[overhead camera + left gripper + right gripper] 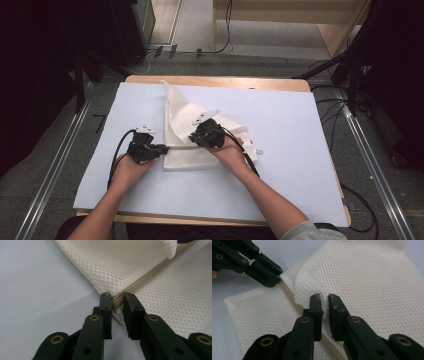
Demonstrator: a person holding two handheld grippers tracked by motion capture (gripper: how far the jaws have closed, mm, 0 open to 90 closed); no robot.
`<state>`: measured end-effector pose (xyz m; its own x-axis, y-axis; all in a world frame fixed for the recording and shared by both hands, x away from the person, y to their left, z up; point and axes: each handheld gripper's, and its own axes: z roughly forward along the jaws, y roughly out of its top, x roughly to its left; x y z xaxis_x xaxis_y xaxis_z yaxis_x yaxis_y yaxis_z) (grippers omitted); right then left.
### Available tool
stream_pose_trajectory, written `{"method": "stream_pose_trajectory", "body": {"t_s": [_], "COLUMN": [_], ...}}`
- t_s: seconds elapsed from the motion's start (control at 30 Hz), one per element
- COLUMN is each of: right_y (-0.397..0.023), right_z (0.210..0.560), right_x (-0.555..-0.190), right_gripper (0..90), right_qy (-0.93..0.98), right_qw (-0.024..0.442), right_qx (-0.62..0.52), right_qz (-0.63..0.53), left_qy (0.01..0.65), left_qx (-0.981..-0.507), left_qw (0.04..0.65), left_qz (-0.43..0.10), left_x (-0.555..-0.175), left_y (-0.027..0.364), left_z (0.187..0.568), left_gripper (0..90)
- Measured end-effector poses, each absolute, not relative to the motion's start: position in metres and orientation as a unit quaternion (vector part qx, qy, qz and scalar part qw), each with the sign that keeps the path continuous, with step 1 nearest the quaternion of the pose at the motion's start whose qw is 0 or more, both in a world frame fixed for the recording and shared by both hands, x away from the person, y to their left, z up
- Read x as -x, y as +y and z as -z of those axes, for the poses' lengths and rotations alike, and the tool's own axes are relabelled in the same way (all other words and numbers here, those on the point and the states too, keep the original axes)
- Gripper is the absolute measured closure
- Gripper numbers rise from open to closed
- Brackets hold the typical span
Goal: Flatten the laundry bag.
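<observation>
cream honeycomb mesh bag [200, 135], tan zipper [147, 277]

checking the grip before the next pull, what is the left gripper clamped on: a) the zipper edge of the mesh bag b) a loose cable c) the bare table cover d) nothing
a, in the left gripper view the left gripper has its fingers pinching the tan zipper at the corner of the white mesh bag.

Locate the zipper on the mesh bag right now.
In the left gripper view the zipper runs diagonally across the mesh bag, its near end between the left gripper jaws; the bag lies mid-table on the white sheet.
</observation>
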<state>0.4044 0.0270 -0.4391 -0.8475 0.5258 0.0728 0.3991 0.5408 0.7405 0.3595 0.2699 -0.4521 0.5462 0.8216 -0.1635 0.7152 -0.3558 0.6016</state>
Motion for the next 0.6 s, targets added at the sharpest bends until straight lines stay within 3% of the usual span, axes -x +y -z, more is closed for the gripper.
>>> {"method": "stream_pose_trajectory", "body": {"t_s": [0.17,0.6], "right_y": [0.020,-0.018], "right_z": [0.433,0.401], "right_x": [-0.406,-0.417], "right_gripper": [84.2,84.7], "right_qy": [0.869,0.843], "right_qw": [0.081,0.111], "right_qx": [-0.273,-0.306], "right_qz": [-0.404,-0.428], "left_qy": [0.467,0.457], "left_qx": [-0.822,-0.825], "left_qw": [0.316,0.330], "left_qz": [-0.072,-0.034], "left_x": [-0.361,-0.353], "left_y": [0.270,0.283], "left_z": [0.450,0.438], "left_gripper": [86.3,87.0]}}
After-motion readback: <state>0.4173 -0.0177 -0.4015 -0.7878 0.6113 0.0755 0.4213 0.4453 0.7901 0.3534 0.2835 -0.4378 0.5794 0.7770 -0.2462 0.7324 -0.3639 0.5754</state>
